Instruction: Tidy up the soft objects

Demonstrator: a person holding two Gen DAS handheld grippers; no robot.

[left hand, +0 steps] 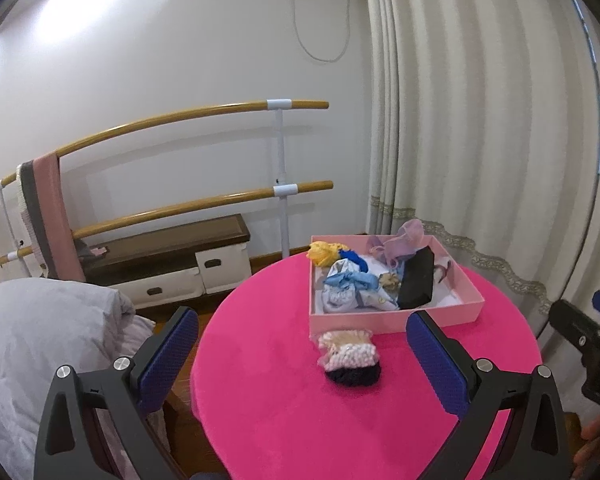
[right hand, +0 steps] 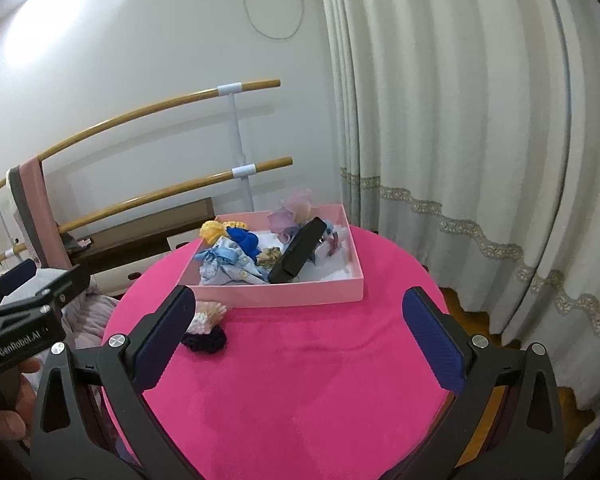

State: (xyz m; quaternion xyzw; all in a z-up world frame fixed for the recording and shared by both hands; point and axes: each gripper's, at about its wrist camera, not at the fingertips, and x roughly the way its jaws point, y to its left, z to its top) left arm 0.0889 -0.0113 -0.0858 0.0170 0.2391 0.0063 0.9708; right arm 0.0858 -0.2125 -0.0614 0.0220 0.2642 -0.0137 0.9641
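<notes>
Claws were both spread wide and held nothing: my left claw [left hand: 302,354] hovered over the near-left part of the round pink desk [left hand: 340,420], and my right claw [right hand: 300,334] hovered over its near middle, touching nothing. Between the left claw's fingers, on the desk just in front of the pink box [left hand: 396,318], lay a small pile of scrunchies [left hand: 350,358], cream and pale pink over a dark navy one; in the right view the same pile [right hand: 206,330] sat just beside my right claw's left finger [right hand: 162,340]. The box stood toward the desk's far edge, holding a yellow knit piece [left hand: 322,252], blue cloth items [left hand: 350,290], a black pouch [left hand: 418,280] leaning upright, and lilac gauze [left hand: 400,242]. Bare pink cloth filled the near half and the right side of the desk. Curtains [right hand: 460,120] hung close behind the far-right edge. On the left claw's body, seen from the right, I read "GenRobot.AI" [right hand: 20,342].
</notes>
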